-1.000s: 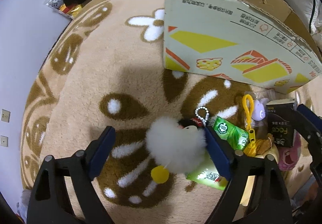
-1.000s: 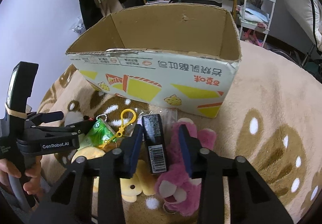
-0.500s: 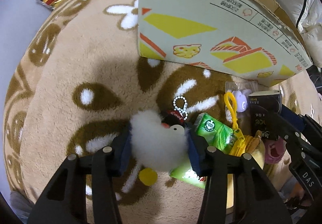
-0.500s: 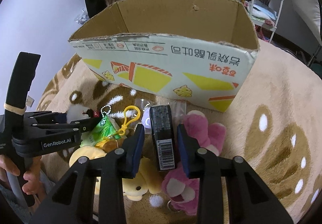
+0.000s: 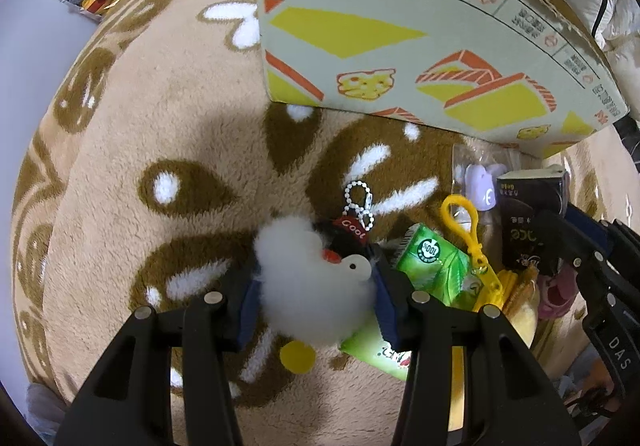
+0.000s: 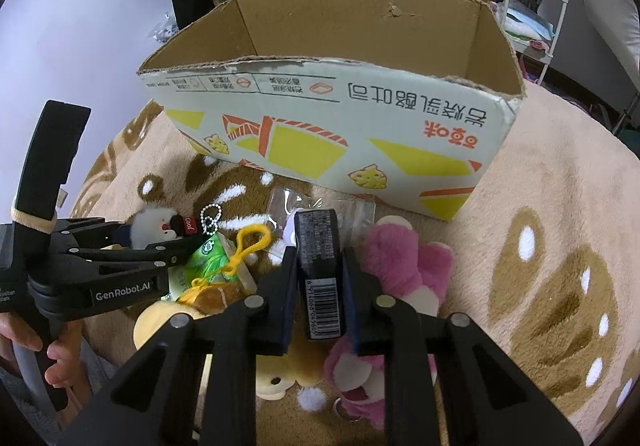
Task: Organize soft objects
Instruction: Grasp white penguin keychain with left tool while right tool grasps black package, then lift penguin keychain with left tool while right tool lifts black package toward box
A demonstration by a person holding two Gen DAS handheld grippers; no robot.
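Your left claw (image 5: 314, 300) has its blue pads pressed into both sides of the white fluffy plush (image 5: 308, 286), having closed in on it from wide open; the plush sits on the brown patterned blanket (image 5: 160, 125), its bead chain (image 5: 358, 201) lying toward the cardboard box (image 5: 400, 25), and a small black cap with a red tag reading "Cool" on its head. Your right claw (image 6: 318, 282) has just narrowed fully onto the black carton (image 6: 320, 258), which stands between the pads with its barcode facing the camera; just right of it lies the pink plush (image 6: 404, 262), and at its left the green packet (image 6: 208, 258) with the yellow clip (image 6: 248, 246) across it; a yellow plush (image 6: 160, 322) lies below these, partly hidden by the claw. The box stands open just behind the pile; none of these things are inside it.
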